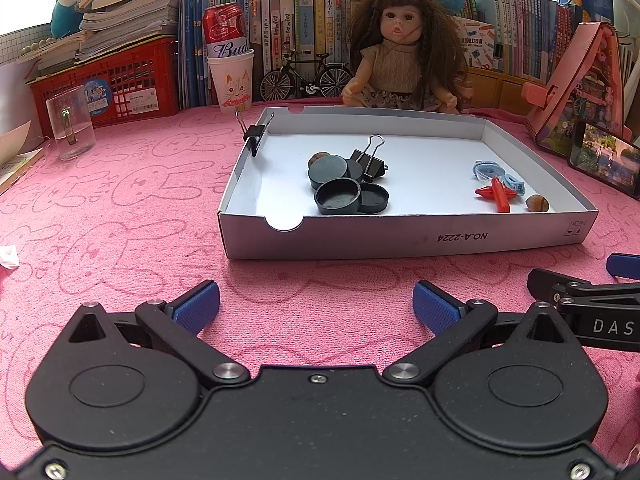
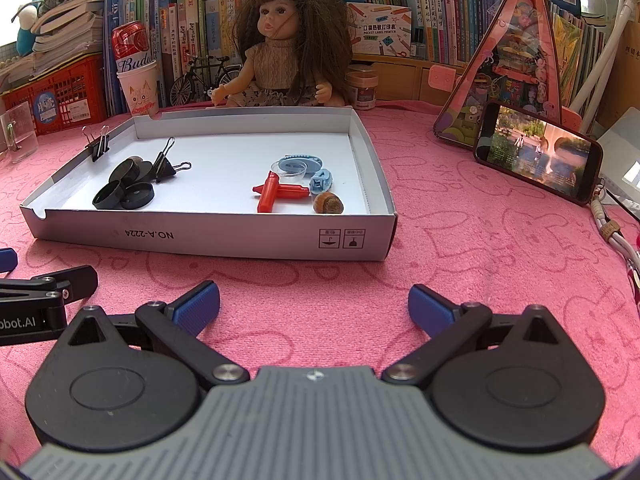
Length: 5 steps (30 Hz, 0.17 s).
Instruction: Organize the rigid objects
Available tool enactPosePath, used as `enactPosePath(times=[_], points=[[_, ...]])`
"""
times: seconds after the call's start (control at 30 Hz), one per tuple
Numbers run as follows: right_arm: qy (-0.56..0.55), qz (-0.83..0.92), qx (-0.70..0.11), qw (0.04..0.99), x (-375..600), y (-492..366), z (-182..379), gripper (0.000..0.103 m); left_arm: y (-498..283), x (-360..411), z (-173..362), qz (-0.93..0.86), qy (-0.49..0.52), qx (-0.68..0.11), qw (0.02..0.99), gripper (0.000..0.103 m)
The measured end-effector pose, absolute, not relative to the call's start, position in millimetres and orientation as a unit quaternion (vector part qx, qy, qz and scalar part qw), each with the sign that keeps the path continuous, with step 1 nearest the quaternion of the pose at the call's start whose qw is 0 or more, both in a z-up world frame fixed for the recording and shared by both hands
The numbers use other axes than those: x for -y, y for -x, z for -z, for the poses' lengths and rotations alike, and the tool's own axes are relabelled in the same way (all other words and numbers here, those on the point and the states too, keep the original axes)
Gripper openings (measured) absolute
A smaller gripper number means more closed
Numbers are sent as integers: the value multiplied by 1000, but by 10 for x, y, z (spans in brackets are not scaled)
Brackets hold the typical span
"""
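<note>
Both grippers are held low over the pink tabletop [image 1: 120, 208], near of a shallow white box [image 2: 224, 236]. The left gripper [image 1: 316, 306] has its fingers spread wide with nothing between them; the right gripper [image 2: 314, 306] is likewise spread and empty. All loose rigid items are seen inside the box. At its left lie the black round caps [image 2: 126, 192], a black binder clip [image 2: 166, 166] just beside them, and a nut partly hidden behind the caps in the left view. At its right lie a red plastic piece [image 2: 276, 194], blue plastic pieces [image 2: 310, 172] and an acorn-like nut [image 2: 329, 203]. A second binder clip [image 2: 98, 144] is clamped on the left wall. The items are thus found roughly grouped by kind, apart from the two nuts; this arrangement would fit either a sorting nearly complete or one yet to be refined, and the stage cannot be settled. Should any item be handled, it is judged that the fingers should be brought over the near wall from above and closed on one piece only, the stacked caps being liable to slide. Legible writing: "NO.A-2224", inverted, on the near wall; "Bud" on a red can [image 1: 224, 30]; "POCKET LABEL PRINTER" on a far carton [image 2: 380, 30].
</note>
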State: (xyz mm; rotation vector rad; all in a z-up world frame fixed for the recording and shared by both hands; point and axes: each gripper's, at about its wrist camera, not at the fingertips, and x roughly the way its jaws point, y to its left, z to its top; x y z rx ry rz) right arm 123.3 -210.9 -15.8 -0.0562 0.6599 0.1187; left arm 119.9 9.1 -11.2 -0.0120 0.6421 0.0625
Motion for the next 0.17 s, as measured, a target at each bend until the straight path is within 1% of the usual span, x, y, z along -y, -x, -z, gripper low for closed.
enactPosePath(times=[0.17], points=[[27,-58,-324,944,2115,-1235,157,103,-1202,-90,121,-31,7,-315,948,103]])
